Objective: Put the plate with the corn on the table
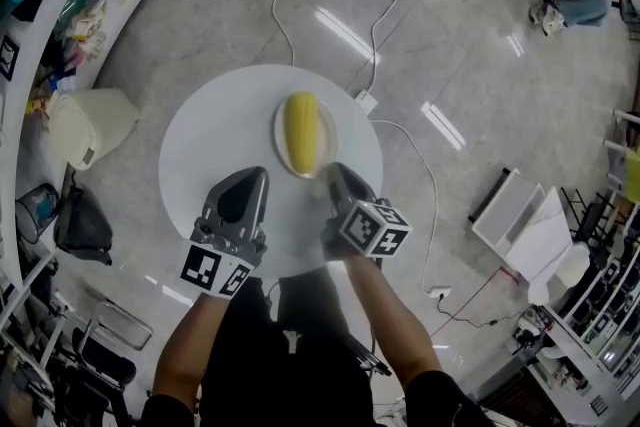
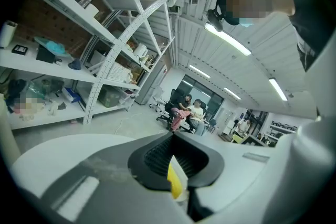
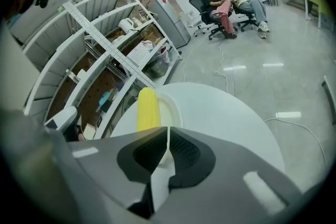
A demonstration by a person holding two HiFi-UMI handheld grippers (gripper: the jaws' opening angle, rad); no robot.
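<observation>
Right gripper (image 3: 168,134) jaws pinching plate (image 3: 169,107) rim, corn (image 3: 147,110) end hidden

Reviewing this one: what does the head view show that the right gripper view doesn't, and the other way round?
Only the head view: the left gripper over the table, apart from the plate, and the person's forearms with both marker cubes.

Only the right gripper view: the contact itself. The right gripper has its fingers closed on the plate's near rim, a spot the head view leaves blurred.

Both: the corn lying on the white plate, which sits on the round white table.
</observation>
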